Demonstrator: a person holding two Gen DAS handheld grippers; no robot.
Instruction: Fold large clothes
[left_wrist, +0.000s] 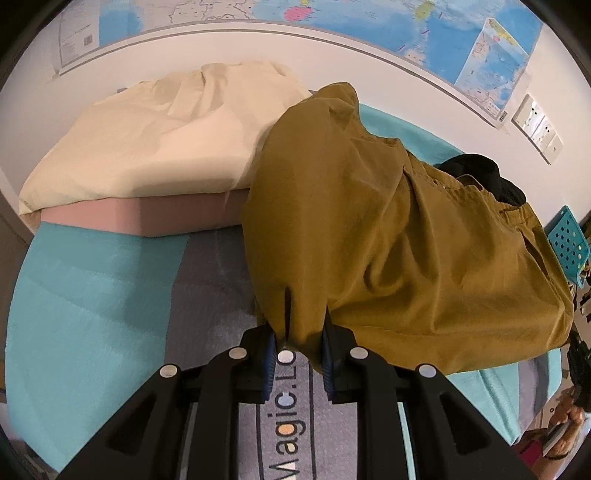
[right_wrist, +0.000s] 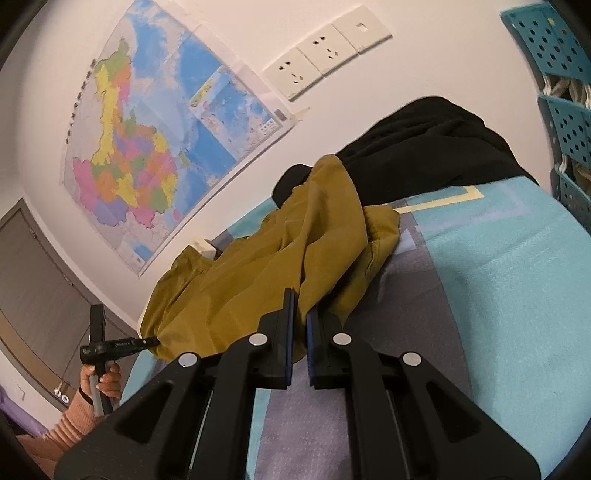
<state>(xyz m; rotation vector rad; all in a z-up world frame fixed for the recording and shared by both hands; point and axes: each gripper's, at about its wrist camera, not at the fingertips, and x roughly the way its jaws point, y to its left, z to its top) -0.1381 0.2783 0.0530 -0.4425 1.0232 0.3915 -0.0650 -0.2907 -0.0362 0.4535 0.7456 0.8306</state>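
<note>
Mustard-brown trousers lie bunched on the teal and grey bed cover, and their waistband reaches toward the right. My left gripper is shut on a corner of that cloth, which wraps over both fingertips. In the right wrist view the same trousers form a heap, and my right gripper is shut on a fold at its near edge. The left gripper shows there too, held by a hand, its tip at the heap's left corner.
A cream pillow rests on a pink folded layer at the back left. A black garment lies behind the trousers by the wall. A teal perforated basket rack stands at the right. The wall has a map and sockets.
</note>
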